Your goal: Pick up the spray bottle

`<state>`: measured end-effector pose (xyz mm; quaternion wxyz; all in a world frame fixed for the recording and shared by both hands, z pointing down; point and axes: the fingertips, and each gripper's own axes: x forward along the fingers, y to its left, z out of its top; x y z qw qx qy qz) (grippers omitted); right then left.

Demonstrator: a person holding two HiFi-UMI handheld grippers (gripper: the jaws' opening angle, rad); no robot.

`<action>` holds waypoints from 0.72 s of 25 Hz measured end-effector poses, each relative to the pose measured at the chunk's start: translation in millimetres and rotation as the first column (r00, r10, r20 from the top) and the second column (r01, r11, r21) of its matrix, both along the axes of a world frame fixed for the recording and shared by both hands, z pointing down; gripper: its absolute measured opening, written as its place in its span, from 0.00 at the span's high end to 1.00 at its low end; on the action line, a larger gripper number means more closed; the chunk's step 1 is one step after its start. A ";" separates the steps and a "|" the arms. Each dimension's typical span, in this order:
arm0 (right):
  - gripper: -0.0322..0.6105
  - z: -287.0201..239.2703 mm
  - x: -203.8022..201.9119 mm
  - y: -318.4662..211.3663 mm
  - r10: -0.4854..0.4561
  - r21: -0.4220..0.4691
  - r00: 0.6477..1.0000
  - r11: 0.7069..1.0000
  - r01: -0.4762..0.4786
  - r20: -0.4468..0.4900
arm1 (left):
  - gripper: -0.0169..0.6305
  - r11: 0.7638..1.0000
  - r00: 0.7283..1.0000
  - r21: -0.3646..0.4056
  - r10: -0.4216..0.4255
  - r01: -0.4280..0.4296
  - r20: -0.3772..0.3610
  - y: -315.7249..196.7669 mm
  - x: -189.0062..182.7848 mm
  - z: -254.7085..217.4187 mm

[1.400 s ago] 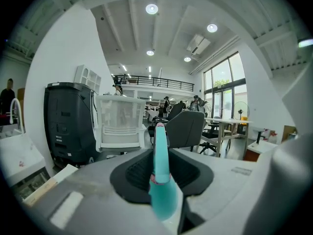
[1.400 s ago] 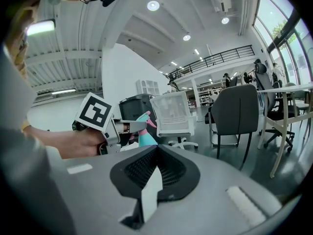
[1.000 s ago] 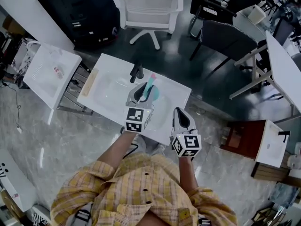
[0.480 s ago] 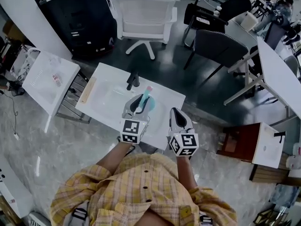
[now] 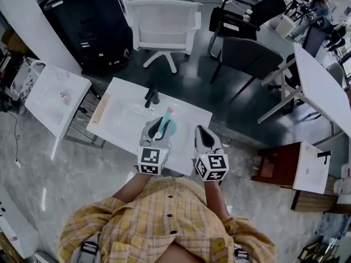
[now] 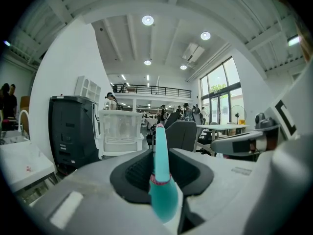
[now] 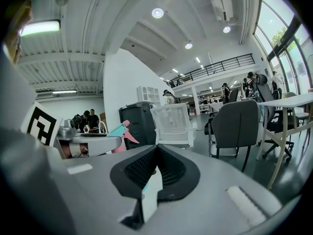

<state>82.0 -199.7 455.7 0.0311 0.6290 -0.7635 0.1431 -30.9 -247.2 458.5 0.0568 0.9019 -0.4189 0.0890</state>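
Note:
A teal spray bottle (image 5: 167, 128) with a pink tip is clamped between the jaws of my left gripper (image 5: 158, 127), held above the near part of the white table (image 5: 123, 116). In the left gripper view the bottle (image 6: 160, 180) stands upright between the jaws, its narrow top pointing up. My right gripper (image 5: 203, 132) hangs beside it to the right, jaws together with nothing in them. From the right gripper view the bottle's teal and pink head (image 7: 119, 129) shows at the left, above the left gripper's arm (image 7: 90, 144).
A black object (image 5: 152, 96) and a pale wooden strip (image 5: 100, 108) lie on the table. A smaller white table (image 5: 55, 95) stands to the left. Behind are a black cabinet (image 5: 88, 21), a white chair (image 5: 164, 23) and grey chairs (image 5: 249, 56).
The left gripper has drawn back toward the person with the bottle still in it. The right gripper has stayed alongside it.

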 end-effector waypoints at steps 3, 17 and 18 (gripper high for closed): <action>0.95 -1.2 -0.1 1.0 -0.002 0.005 1.000 1.000 0.002 -0.002 | 0.82 1.000 1.000 0.007 0.001 -0.001 -0.003 3.8 0.4 -2.6; 0.95 -5.5 3.7 8.4 0.021 0.020 1.000 1.000 -0.021 0.004 | 0.82 1.000 1.000 0.020 -0.004 0.005 -0.008 11.8 -4.3 -5.8; 0.95 -5.3 3.7 9.0 0.021 0.020 1.000 1.000 -0.021 0.004 | 0.82 1.000 1.000 0.020 -0.005 0.005 -0.008 12.1 -4.6 -5.4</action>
